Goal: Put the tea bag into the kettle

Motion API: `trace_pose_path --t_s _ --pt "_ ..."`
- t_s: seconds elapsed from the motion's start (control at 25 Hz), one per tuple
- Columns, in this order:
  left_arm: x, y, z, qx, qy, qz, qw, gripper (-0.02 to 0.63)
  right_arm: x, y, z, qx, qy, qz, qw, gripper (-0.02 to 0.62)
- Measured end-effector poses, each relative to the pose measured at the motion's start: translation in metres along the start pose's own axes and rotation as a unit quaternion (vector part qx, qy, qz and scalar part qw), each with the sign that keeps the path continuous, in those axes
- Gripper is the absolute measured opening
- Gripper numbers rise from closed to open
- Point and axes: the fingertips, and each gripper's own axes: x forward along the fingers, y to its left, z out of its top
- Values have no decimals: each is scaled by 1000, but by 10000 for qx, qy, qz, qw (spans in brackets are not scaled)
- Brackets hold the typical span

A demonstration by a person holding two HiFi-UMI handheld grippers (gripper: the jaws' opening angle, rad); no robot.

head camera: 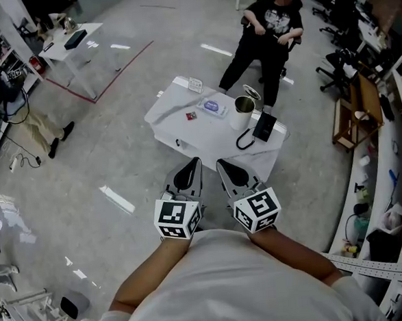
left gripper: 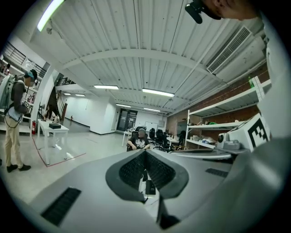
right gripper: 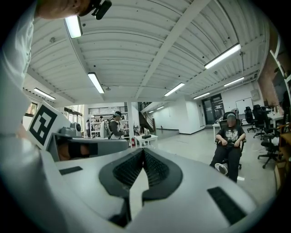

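1. The left claw (head camera: 188, 172) is shut, with its jaws together and nothing between them. It is held level, short of the table's (head camera: 166, 111) near edge and just beside the right claw.
2. I take the small dark-red piece to be the tea bag (head camera: 190, 115), though it is too small to be sure. It lies near the table's middle, straight ahead of the left claw and well apart from it. That makes the left claw the nearer one by a little. I cannot tell which way its long axis runs.
3. A small white card (head camera: 195, 84) sits by the far corner, out of the way.
4. A pale flat packet (head camera: 212, 107) lies just right of the tea bag, between it and the kettle. It may crowd a pinch made from that side.
5. The right claw (head camera: 230, 169) is also shut and empty, and it points slightly down.
6. The kettle (head camera: 242, 112) stands upright toward the right corner, ahead of the right claw. Its lid is tipped open, so the mouth looks free.
7. A black cord (head camera: 243, 143) loops at the kettle's near side, on the right claw's line in.
8. A black base (head camera: 264, 126) lies just right of the kettle.
9. A seated person (head camera: 268, 35) is beyond the far right edge, clear of the table.
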Motion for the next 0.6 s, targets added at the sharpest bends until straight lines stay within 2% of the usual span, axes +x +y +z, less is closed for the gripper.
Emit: trace_pose_path --t_s 0.32,0.6 --pt "29 74 21 -2 179 -404 9990 8 87 11 18 42 5 -157 9999 9" --pt "37 125 27 -14 217 -464 9987 8 134 20 20 148 9 -299 9994 9"
